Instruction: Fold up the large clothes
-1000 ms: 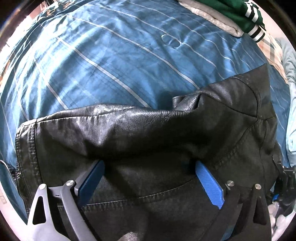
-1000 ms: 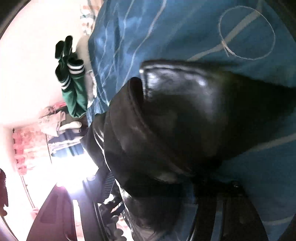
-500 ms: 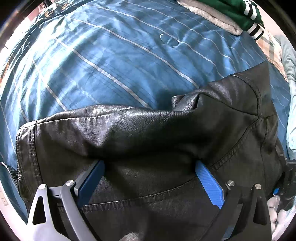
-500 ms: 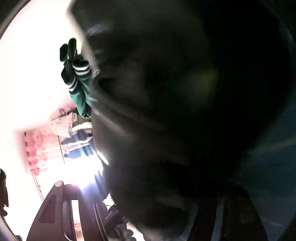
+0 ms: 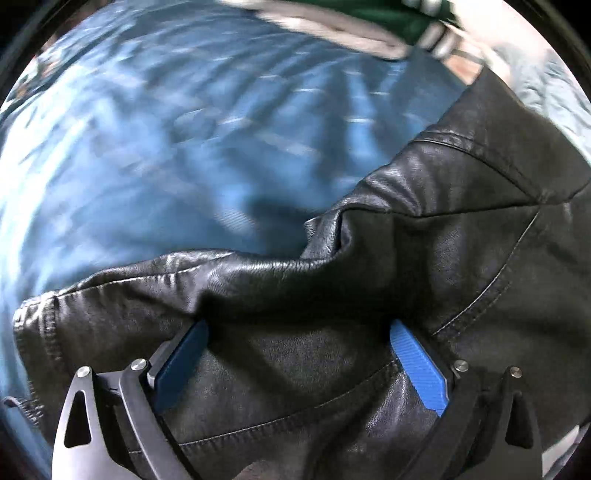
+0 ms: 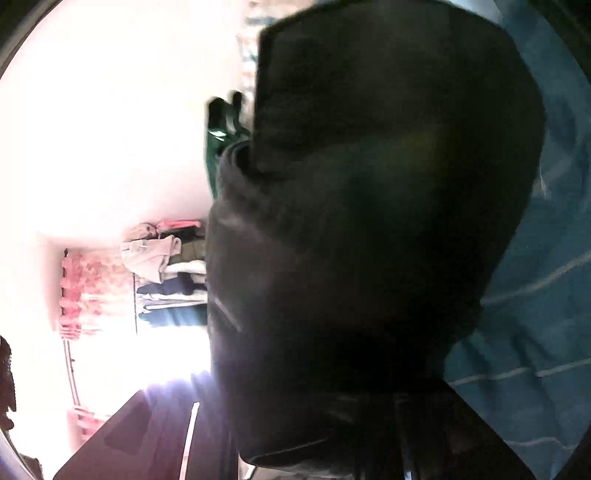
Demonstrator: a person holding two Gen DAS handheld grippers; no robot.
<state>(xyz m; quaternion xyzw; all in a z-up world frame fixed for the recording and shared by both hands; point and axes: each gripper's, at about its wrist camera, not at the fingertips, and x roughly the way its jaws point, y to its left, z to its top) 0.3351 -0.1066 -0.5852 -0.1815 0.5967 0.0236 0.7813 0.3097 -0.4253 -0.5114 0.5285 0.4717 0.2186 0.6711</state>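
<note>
A black leather jacket (image 5: 369, 273) lies bunched on a blue striped bedspread (image 5: 166, 147). My left gripper (image 5: 299, 332) points steeply down at it. Its blue pads (image 5: 417, 362) stand wide apart around a thick fold of the leather, which hides the tips and travels with them. In the right wrist view the jacket (image 6: 369, 221) hangs close to the lens as a dark mass and blocks most of the picture. The jaws of my right gripper (image 6: 325, 424) are closing with the leather between them. Its fingers are dark and barely visible.
A green garment with white stripes (image 5: 388, 18) and a grey one (image 5: 332, 26) lie at the bed's far edge. Pale cloth (image 5: 554, 85) lies to their right. A clothes rack (image 6: 166, 280) and a pink curtain (image 6: 81, 288) stand beyond the bed, in bright glare.
My right gripper has risen and drawn the jacket up until it fills that view. My left gripper has slid across the bed with its fold, so the clothes pile is nearer and the bedspread blurs.
</note>
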